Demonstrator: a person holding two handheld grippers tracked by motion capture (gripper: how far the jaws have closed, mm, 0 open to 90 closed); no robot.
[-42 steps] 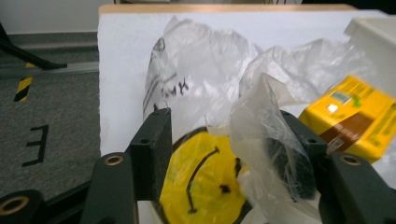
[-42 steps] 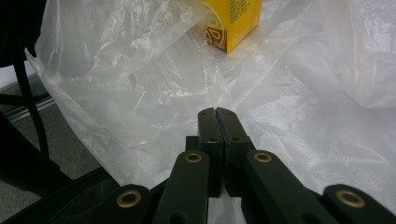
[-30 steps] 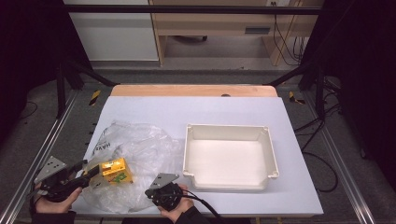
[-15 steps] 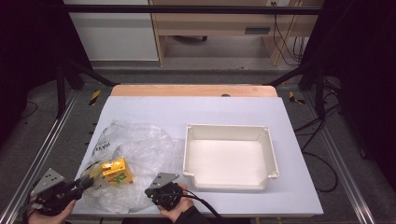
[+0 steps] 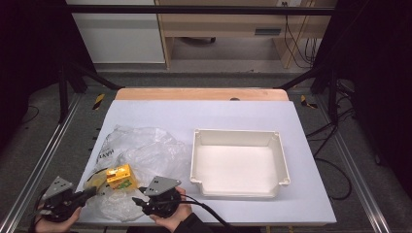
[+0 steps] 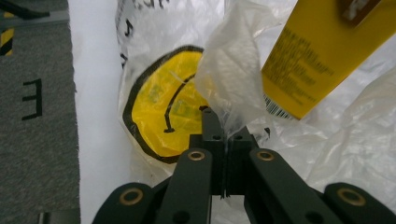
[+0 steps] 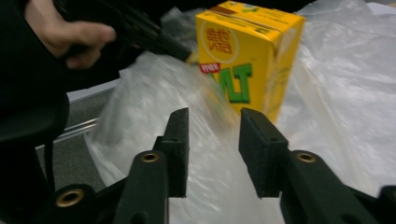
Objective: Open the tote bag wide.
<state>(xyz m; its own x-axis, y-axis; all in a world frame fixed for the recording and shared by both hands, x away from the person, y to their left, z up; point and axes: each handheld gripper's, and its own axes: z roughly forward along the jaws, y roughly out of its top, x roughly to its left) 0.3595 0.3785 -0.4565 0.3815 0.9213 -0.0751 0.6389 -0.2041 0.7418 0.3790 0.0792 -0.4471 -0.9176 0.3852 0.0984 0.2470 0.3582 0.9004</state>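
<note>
A crumpled clear plastic bag [image 5: 138,148] lies on the left of the table with a yellow drink carton [image 5: 119,175] on its near part. My left gripper [image 5: 91,192] sits at the bag's near-left corner. In the left gripper view it [image 6: 225,128] is shut on a fold of the bag's film [image 6: 231,74], beside a yellow round print [image 6: 161,119] and the carton [image 6: 322,51]. My right gripper [image 5: 137,201] lies just right of it near the table's front edge. It [image 7: 212,135] stands open over the bag [image 7: 154,102], a short way from the carton [image 7: 247,60].
A white rectangular tray [image 5: 197,167] stands at the middle right of the table. A wooden strip [image 5: 199,93] runs along the far edge. Metal rails [image 5: 46,160] and grey floor flank the table. The person's other hand [image 7: 70,35] shows in the right gripper view.
My left gripper has drawn back toward the table's near-left corner with the bag's film in it. The right gripper has stayed in place.
</note>
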